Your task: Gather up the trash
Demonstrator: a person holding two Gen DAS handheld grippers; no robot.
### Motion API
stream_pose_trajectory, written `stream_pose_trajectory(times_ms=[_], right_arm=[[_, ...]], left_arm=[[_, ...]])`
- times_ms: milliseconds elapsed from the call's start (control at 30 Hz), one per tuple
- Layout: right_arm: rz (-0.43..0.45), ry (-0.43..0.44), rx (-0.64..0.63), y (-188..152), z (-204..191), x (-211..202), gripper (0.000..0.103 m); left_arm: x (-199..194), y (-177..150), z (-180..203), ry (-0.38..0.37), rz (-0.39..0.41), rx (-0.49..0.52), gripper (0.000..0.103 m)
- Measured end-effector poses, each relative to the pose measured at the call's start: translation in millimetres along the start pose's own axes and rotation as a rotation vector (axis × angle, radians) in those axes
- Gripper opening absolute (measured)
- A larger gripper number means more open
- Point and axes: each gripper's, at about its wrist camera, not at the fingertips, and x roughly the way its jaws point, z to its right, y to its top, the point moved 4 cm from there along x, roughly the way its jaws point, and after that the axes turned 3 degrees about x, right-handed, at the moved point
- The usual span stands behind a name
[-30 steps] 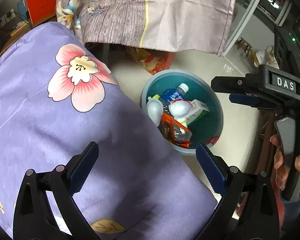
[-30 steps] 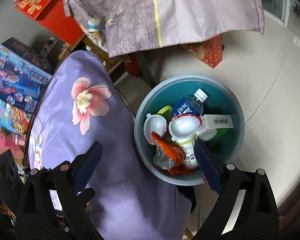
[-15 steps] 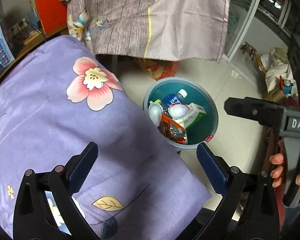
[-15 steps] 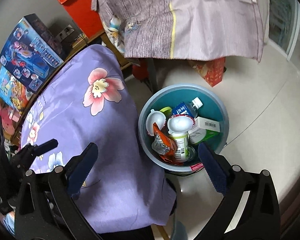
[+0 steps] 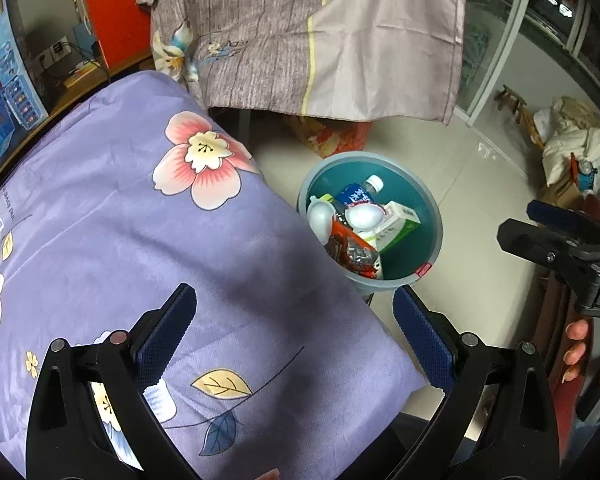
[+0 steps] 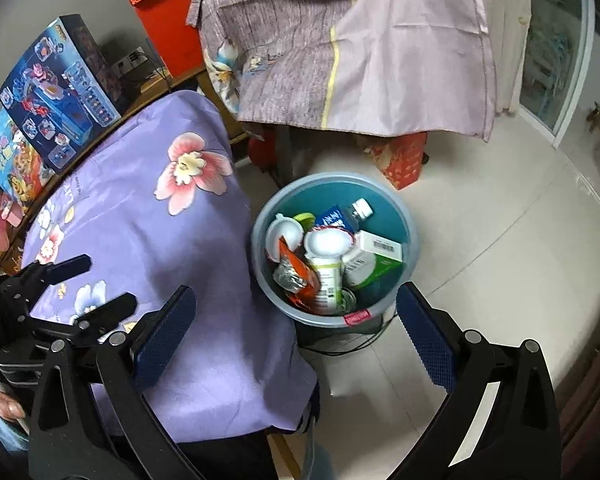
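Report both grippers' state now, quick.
Left gripper: open, fingers spread, holding nothing.
Right gripper: open, fingers spread, holding nothing.

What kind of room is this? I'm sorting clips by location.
Most likely a lived-in home room: a table under a purple floral cloth, a trash bin on the tiled floor, and boxed toys stacked by the wall.

One bin point(image 6: 410, 236) — two tongs point(image 5: 294, 330) point(image 6: 296, 328)
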Motion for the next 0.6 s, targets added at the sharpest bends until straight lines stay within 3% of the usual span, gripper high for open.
stream_pose_trajectory(times_ms=[600], right_arm=[[-0.048, -0.034, -0.022, -25.0, 3.2, 21.8, 0.096]], left_arm=[[12.3, -13.7, -7.4, 0.015, -0.030, -0.032, 0.099]])
